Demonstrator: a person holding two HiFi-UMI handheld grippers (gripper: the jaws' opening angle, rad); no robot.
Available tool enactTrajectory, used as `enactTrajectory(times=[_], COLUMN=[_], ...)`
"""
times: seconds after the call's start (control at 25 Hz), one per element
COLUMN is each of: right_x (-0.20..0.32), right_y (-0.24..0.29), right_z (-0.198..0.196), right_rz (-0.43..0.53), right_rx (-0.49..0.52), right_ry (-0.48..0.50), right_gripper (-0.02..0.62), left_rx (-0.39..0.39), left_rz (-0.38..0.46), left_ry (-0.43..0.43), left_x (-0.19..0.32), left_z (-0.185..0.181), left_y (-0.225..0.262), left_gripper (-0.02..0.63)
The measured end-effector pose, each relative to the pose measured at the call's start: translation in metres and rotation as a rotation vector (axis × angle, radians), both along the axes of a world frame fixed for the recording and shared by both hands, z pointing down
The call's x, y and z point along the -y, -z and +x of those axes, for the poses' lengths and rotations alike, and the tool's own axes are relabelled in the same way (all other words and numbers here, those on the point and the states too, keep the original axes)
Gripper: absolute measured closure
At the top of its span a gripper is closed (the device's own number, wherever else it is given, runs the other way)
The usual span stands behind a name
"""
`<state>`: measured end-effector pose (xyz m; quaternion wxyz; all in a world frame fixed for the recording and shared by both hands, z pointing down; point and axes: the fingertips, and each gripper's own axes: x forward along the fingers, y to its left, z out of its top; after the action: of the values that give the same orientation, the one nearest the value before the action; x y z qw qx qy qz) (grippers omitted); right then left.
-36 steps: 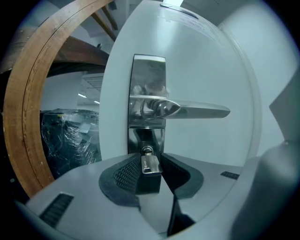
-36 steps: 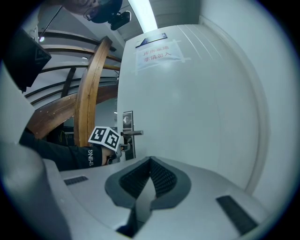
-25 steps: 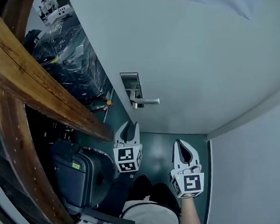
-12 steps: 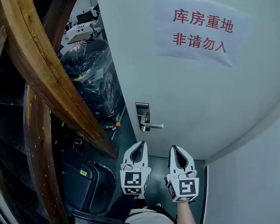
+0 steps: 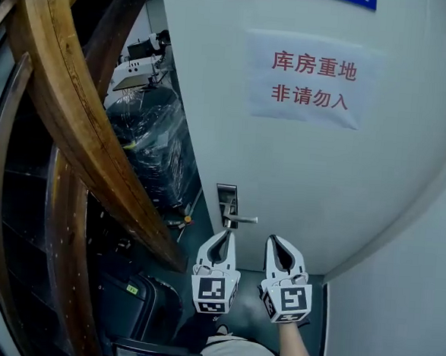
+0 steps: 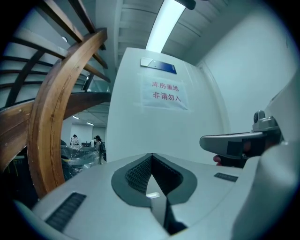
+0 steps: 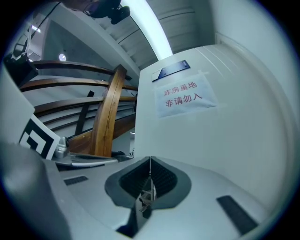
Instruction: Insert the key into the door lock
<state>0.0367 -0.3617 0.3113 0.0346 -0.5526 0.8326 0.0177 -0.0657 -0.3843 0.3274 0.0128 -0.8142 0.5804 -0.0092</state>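
White door (image 5: 322,180) just ahead, gap between; left claw (image 5: 223,235) clenched, right claw (image 5: 274,241) grasping key (image 7: 146,199).

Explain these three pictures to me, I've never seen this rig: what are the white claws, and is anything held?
No robot here: a person carries a white two-jaw gripper in each hand. The head view looks down from the person's head: left gripper and right gripper point at a white door with a silver lever handle and a paper sign with red characters. The other two views ride on each gripper, looking along its jaws. The left jaws are shut on nothing. The right jaws pinch a small silver key.
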Motion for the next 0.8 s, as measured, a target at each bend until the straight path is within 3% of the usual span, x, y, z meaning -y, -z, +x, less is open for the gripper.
enactTrajectory(times=[0.8], right_x=[0.0], right_y=[-0.01], right_z=[0.0], right_rz=[-0.036], right_rx=[-0.01], right_ry=[-0.018], right_gripper=[0.591], left_rx=[0.012], left_rz=[-0.014], left_ry=[-0.04], left_x=[-0.003], left_z=[0.008], left_y=[-0.003], left_gripper=[0.601])
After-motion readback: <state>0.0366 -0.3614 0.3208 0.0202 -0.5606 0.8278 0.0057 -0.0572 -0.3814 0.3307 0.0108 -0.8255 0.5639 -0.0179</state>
